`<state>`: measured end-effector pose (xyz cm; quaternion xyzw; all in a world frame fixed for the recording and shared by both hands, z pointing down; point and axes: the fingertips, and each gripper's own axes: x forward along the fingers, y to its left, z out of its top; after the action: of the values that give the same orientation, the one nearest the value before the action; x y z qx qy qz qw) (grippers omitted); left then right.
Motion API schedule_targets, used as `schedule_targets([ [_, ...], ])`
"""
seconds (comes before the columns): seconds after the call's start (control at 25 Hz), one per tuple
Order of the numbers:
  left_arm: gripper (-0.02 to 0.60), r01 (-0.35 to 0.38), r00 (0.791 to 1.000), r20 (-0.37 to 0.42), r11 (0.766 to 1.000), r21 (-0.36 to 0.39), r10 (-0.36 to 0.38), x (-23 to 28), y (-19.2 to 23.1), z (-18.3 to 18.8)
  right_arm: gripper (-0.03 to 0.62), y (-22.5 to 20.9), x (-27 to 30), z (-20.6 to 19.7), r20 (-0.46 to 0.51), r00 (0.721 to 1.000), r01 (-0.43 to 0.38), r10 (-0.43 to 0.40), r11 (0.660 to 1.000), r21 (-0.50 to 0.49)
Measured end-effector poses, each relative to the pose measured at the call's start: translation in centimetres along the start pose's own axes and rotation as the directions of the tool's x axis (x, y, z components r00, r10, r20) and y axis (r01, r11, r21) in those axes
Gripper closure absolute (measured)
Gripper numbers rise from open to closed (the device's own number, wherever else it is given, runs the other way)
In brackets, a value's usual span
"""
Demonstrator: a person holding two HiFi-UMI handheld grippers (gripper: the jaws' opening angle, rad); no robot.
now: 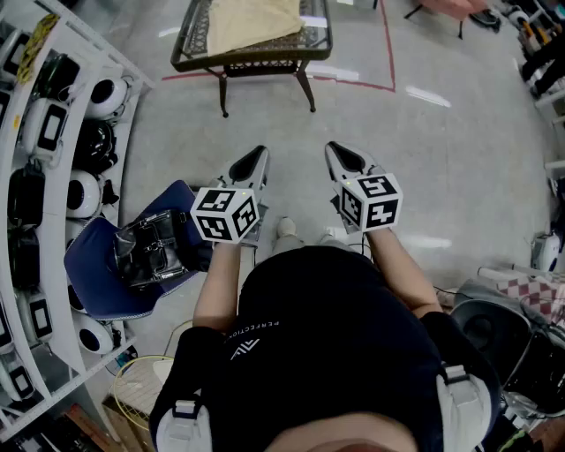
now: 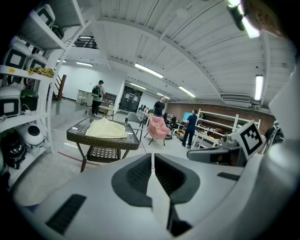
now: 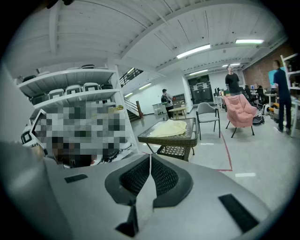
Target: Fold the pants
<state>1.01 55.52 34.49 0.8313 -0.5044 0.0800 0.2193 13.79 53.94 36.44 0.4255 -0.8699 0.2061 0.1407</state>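
Head view: prob. pants (image 1: 254, 22), top cut off.

The head view's top edge cuts off the table (image 1: 252, 60) and pale pants (image 1: 252, 22).

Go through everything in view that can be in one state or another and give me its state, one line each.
left claw: shut, empty, held in the air away from the table.
right claw: shut, empty, held in the air beside the left one.
pants: lying loosely on the table, not held.
table: standing upright ahead of the person, pants on top.
blue chair: at the person's left, with a dark bundle on the seat.
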Motion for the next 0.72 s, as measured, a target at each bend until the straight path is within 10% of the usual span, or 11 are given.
schedule_targets([
  [0.72, 0.563, 0.019, 0.999, -0.051, 1.0, -0.009, -0.019, 1.8, 7.1, 1.2, 0.554, 0.6, 6.2, 1.7, 0.019, 1.0, 0.012, -0.013, 0.998, 0.064],
])
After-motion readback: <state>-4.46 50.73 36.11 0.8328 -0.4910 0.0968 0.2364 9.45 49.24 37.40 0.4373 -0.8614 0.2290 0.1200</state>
